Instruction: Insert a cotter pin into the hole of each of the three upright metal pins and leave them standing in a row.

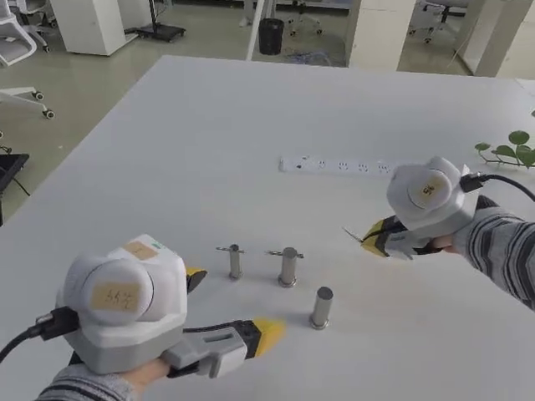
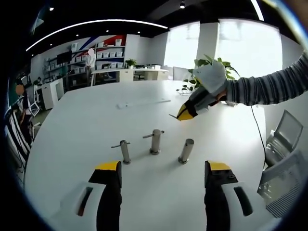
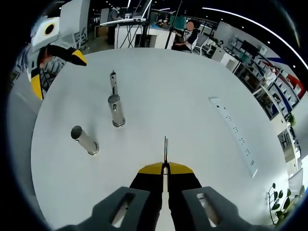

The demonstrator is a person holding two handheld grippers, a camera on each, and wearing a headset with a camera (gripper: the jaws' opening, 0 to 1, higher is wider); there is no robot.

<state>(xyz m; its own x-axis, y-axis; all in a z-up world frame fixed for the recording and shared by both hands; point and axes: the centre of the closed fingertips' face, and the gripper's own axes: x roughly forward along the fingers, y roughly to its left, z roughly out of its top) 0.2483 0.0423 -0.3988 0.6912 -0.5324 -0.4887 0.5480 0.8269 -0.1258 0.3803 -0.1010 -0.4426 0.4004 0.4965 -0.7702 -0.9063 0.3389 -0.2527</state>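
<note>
Three upright metal pins stand on the white table [image 1: 209, 150]. The left pin [image 1: 235, 261] and the middle pin [image 1: 288, 266] each carry a cotter pin through the top. The nearer right pin [image 1: 321, 307] has a bare top. My right gripper [image 1: 374, 239] hovers to the right of the pins, shut on a thin cotter pin [image 1: 354, 236] that points toward them; in the right gripper view the cotter pin [image 3: 165, 149] sticks out past the shut jaws, with the bare pin [image 3: 85, 139] ahead on the left. My left gripper [image 1: 232, 305] rests open just in front of the pins [image 2: 155, 141].
A white power strip [image 1: 334, 165] lies across the table behind the pins. A green plant [image 1: 510, 150] sits at the right edge. A cable trails from each gripper. Office chairs and furniture stand beyond the table.
</note>
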